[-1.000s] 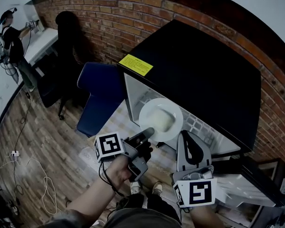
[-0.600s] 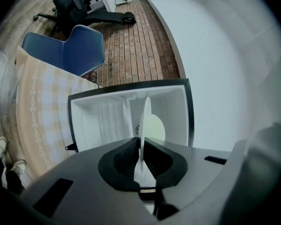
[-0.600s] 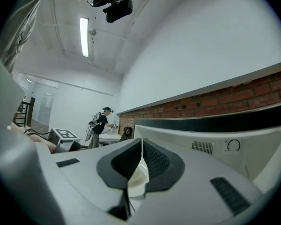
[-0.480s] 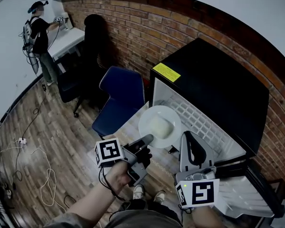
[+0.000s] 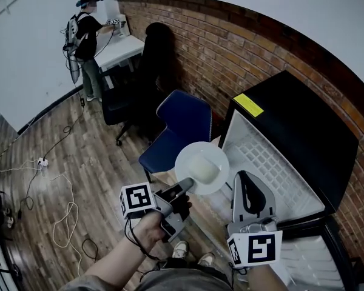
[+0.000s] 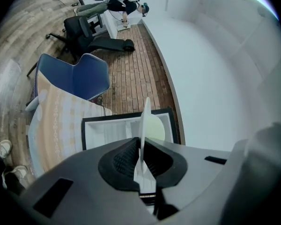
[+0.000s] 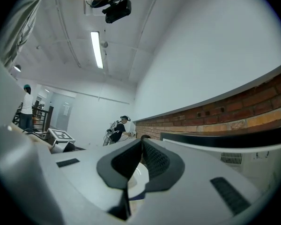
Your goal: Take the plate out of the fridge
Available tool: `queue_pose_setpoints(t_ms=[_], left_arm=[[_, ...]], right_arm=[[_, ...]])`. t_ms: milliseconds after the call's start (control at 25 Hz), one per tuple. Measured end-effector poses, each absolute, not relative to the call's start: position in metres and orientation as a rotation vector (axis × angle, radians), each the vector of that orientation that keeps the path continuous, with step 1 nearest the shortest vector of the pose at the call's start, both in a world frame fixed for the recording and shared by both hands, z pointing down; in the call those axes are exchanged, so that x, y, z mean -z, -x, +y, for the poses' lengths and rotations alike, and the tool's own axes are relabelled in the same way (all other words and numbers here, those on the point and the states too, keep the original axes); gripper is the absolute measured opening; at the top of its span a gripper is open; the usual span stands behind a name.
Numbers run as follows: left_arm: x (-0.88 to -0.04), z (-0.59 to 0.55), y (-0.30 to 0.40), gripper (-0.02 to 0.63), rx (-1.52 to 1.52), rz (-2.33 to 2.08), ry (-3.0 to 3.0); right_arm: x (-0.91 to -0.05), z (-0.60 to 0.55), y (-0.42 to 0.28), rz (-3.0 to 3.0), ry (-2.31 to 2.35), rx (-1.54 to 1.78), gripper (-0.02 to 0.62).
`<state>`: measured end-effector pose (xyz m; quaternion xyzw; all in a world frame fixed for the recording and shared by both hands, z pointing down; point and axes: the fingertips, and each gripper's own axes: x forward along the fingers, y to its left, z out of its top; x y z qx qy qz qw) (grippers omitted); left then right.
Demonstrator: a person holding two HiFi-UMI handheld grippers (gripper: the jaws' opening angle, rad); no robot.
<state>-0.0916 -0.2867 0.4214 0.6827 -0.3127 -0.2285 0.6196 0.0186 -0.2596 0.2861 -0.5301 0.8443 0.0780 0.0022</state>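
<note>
A white plate (image 5: 202, 168) with a pale lump of food on it hangs in the air in front of the open fridge (image 5: 273, 168), outside its white inside. My left gripper (image 5: 187, 185) is shut on the plate's near rim. In the left gripper view the plate (image 6: 144, 125) stands edge-on between the black pads, with the food bulging to its right. My right gripper (image 5: 250, 185) points up just right of the plate, shut, with nothing between its pads (image 7: 152, 161). The plate (image 7: 139, 175) peeks out behind its jaws.
The fridge door (image 5: 315, 253) hangs open at the lower right. A blue chair (image 5: 177, 126) and a black office chair (image 5: 130, 102) stand to the left on the wood floor, with cables (image 5: 60, 223) lying on it. A person (image 5: 82, 41) works at a white desk far off.
The plate has come out of the fridge and away from it, held in my left gripper. The view has swung left, showing more of the floor and chairs.
</note>
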Motion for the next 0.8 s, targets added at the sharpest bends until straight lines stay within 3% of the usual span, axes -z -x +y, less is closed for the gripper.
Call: queue_pose_setpoints(t_ms=[800], left_arm=[[-0.437,-0.252,0.167,0.032,0.616,-0.833,-1.490]], right_arm=[[-0.311,-0.243,0.056,2.849,1.427,-0.198,0.031]])
